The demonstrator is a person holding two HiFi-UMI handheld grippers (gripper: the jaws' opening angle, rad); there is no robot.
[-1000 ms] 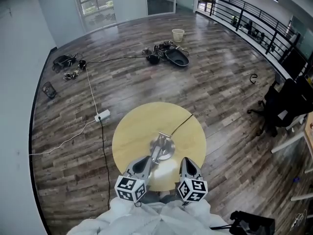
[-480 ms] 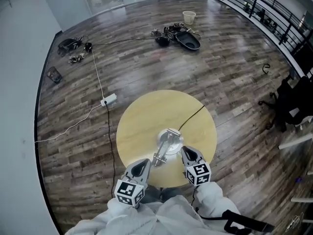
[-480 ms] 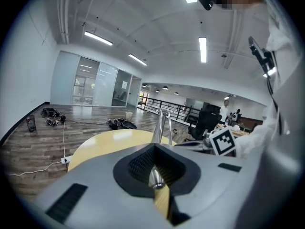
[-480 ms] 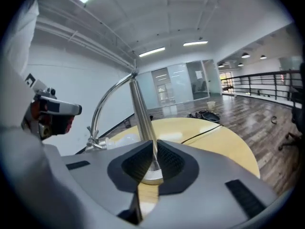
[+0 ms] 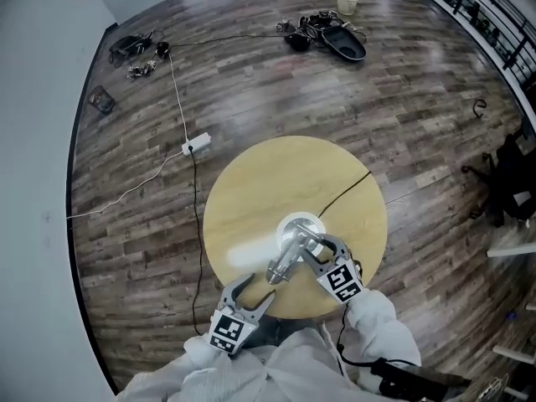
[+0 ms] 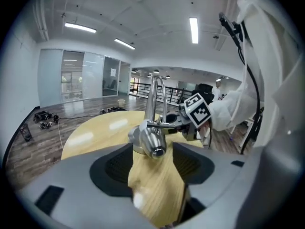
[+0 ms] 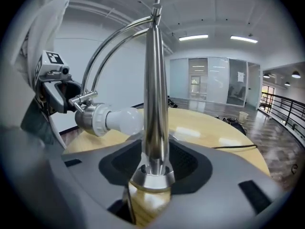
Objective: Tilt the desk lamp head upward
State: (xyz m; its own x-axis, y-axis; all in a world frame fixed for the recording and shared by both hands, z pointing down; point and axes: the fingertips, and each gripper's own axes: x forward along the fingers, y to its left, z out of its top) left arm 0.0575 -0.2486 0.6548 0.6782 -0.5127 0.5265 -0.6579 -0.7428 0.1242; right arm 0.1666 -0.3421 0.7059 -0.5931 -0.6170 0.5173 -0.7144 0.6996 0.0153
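Chrome desk lamp [image 5: 289, 254] stands on the round wooden table [image 5: 251, 182], just below centre in the head view. Its head [image 5: 277, 270] slants down-left from the base, long axis aimed at the left gripper [image 5: 251, 291], the nearer tool. That gripper's jaws have just been opening and stand apart, the head's rear end at their tips, untouched. The right gripper [image 5: 322, 248], also just opening, straddles the upright stem [image 7: 155, 104] without pressing.

Chrome desk lamp [image 5: 285, 262] stands upright, white bulb [image 7: 121, 120] fitted
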